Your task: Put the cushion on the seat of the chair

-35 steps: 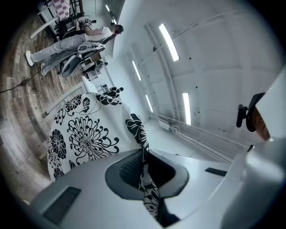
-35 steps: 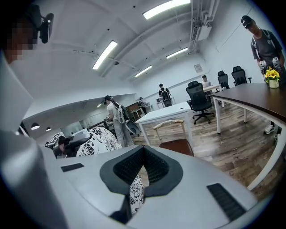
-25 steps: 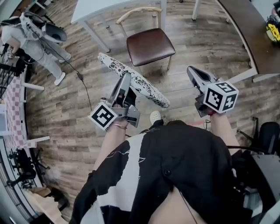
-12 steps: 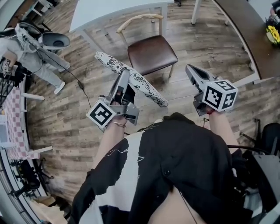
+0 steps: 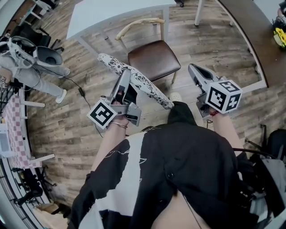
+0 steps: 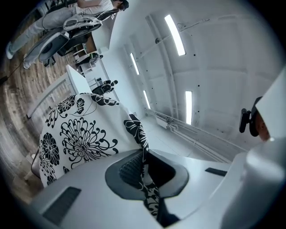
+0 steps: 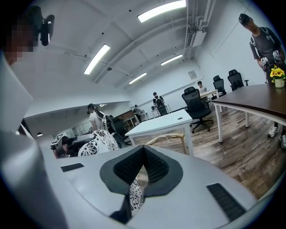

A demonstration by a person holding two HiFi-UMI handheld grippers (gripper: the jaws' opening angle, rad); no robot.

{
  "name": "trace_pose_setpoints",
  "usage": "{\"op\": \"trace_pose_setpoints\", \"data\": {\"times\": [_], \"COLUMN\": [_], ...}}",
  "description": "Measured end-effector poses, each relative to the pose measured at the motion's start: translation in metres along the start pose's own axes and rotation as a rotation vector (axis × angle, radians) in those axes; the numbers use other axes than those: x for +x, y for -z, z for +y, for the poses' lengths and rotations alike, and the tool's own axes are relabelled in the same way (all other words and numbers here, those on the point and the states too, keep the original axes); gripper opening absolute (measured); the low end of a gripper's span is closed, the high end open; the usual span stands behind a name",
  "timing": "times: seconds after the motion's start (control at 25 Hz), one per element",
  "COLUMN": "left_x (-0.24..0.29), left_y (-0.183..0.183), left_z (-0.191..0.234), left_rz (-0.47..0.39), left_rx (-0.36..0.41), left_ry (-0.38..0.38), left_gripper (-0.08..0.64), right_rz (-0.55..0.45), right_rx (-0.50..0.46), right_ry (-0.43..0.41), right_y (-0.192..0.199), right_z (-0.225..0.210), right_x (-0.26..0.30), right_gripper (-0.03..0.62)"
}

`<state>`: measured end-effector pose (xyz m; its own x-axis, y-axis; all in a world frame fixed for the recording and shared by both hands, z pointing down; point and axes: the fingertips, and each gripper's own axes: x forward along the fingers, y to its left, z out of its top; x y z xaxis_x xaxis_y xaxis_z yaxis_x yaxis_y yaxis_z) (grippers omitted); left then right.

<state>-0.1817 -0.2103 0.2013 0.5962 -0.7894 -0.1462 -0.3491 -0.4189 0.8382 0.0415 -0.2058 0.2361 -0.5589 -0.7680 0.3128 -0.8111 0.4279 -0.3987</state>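
Observation:
A white cushion [image 5: 142,82] with black flowers hangs tilted in the air just in front of the chair. My left gripper [image 5: 127,77] is shut on its near edge. In the left gripper view the patterned fabric [image 6: 80,138] runs between the pads of the left gripper [image 6: 144,154]. The chair [image 5: 154,58] has a brown seat and a curved wooden backrest [image 7: 167,137]; nothing lies on the seat. To the right of the chair my right gripper [image 5: 193,68] is shut and holds nothing. Past the closed tips of the right gripper [image 7: 144,151] a bit of the cushion [image 7: 96,143] shows.
Behind the chair stands a white table [image 5: 111,11]. A dark curved table [image 5: 250,31] with yellow flowers [image 5: 280,36] runs along the right. A person in grey [image 5: 27,67] sits at the left. Black office chairs [image 7: 196,105] stand further back on the wood floor.
Both grippers and the cushion have moved forward toward the chair, which now lies closer below them. The grip on the cushion is the same.

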Motion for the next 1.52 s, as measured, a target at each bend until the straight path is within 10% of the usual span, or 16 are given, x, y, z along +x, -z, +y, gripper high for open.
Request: {"op": "trace_pose_setpoints", "data": {"times": [0.4,1.0,1.52], "left_x": [0.039,0.243,0.352], "left_y": [-0.002,-0.040,0.025], "left_z": [0.017,0.089,0.193], "left_rz": [-0.011,-0.095,-0.118], "left_rx": [-0.031,-0.119,-0.159], "left_ry": [-0.045,-0.137,-0.271], "left_gripper": [0.021,0.021,0.021], "right_rz": [0.041,0.163,0.233], "right_rx": [0.008,0.059,0.193], "right_ry": [-0.030,-0.148,-0.111], "right_y": [-0.019,-0.101,-0.045], "right_z": [-0.036,-0.166,-0.299], "right_x": [0.035,0.161,0.204], "right_gripper": [0.015,0.015,0.015]}}
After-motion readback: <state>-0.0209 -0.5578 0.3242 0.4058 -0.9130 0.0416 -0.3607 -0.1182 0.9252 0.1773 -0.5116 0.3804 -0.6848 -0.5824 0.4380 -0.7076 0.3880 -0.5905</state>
